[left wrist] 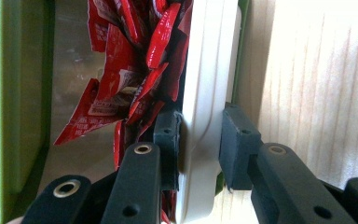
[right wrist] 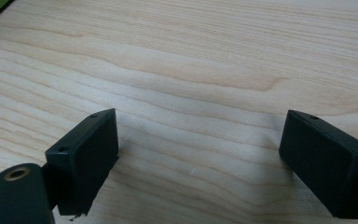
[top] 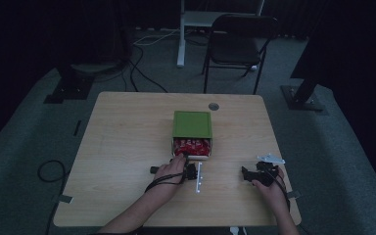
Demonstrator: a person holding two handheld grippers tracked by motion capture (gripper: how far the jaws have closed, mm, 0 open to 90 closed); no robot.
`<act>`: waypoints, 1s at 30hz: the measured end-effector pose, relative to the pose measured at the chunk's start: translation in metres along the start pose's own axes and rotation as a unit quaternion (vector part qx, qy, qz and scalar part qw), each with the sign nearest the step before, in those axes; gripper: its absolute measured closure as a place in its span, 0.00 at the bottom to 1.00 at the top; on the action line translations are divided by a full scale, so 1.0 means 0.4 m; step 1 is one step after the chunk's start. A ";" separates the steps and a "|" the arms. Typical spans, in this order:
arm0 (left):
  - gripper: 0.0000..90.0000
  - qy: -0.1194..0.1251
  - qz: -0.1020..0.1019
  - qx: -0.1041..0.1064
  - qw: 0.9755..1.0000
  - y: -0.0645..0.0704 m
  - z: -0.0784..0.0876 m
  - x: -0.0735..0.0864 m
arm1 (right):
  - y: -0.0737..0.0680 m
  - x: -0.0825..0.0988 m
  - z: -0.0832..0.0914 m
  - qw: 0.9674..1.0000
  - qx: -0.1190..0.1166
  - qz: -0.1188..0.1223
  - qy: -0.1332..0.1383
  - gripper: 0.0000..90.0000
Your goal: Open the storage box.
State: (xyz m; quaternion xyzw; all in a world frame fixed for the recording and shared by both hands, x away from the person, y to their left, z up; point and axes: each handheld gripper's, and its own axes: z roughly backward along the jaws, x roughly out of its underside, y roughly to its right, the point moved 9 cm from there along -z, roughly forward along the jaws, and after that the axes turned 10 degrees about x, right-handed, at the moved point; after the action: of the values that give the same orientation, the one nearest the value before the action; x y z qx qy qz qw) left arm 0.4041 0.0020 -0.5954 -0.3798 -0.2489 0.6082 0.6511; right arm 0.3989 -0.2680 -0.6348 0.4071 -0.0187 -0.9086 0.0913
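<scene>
White plastic, the front wall of the drawer (left wrist: 205, 93), sits pinched between the left gripper (left wrist: 200, 144) pads, one pad inside against the red packets (left wrist: 130, 84), one outside. The drawer stands part-way out of one green box (top: 192, 123), just ahead of that gripper. Many packets fill it, too jumbled to count. To the side, the right gripper (right wrist: 198, 154) rests with jaws spread wide over bare table (right wrist: 214, 60), holding nothing, with open wood all around it.
</scene>
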 end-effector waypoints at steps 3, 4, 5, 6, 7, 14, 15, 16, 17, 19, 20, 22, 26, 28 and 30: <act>0.80 0.001 -0.002 -0.001 1.000 0.001 0.000 -0.001 | 0.000 0.000 0.000 1.000 0.000 0.000 0.000 0.12; 0.80 0.001 -0.001 0.000 1.000 0.001 0.001 -0.001 | 0.000 0.000 0.000 1.000 0.000 0.000 0.000 0.12; 0.80 0.000 0.000 0.001 1.000 0.002 0.002 -0.001 | 0.000 0.000 0.000 1.000 0.000 0.000 0.000 0.12; 0.80 -0.003 -0.001 0.003 1.000 0.003 0.005 -0.002 | 0.000 0.000 0.000 1.000 0.000 0.000 0.000 0.12; 0.80 -0.003 -0.001 0.003 1.000 0.003 0.005 -0.002 | 0.000 0.000 0.000 1.000 0.000 0.000 0.000 0.12; 0.80 -0.003 -0.004 0.010 1.000 0.012 0.018 -0.005 | 0.000 0.000 0.000 1.000 0.000 0.000 0.000 0.12; 0.80 -0.001 -0.002 0.012 1.000 0.013 0.019 -0.006 | 0.000 0.000 0.000 1.000 0.000 0.000 0.000 0.12; 0.80 -0.002 -0.003 0.012 1.000 0.014 0.020 -0.005 | 0.000 0.000 0.000 1.000 0.000 0.000 0.000 0.12; 0.80 -0.001 -0.003 0.014 1.000 0.015 0.021 -0.007 | 0.000 0.000 0.000 1.000 0.000 0.000 0.000 0.12; 0.80 -0.001 -0.001 0.013 1.000 0.018 0.024 -0.006 | 0.000 0.000 0.000 1.000 0.000 0.000 0.000 0.12; 0.80 0.000 0.001 0.015 1.000 0.020 0.026 -0.007 | 0.000 0.000 0.000 1.000 0.000 0.000 0.000 0.12; 0.80 0.000 0.001 0.017 1.000 0.022 0.030 -0.008 | 0.000 0.000 0.000 1.000 0.000 0.000 0.000 0.12; 0.81 -0.002 -0.006 0.019 1.000 0.028 0.038 -0.009 | 0.000 0.000 0.000 1.000 0.000 0.000 0.000 0.12; 0.81 -0.001 -0.004 0.018 1.000 0.032 0.042 -0.010 | 0.000 0.000 0.000 1.000 0.000 0.000 0.000 0.12; 0.81 0.000 -0.003 0.019 1.000 0.036 0.048 -0.011 | 0.000 0.000 0.000 1.000 0.000 0.000 0.000 0.12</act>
State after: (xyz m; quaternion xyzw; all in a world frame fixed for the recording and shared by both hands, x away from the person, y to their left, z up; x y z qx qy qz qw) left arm 0.3798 0.0009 -0.5951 -0.3667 -0.2377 0.6111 0.6600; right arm 0.3989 -0.2681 -0.6348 0.4071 -0.0188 -0.9086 0.0912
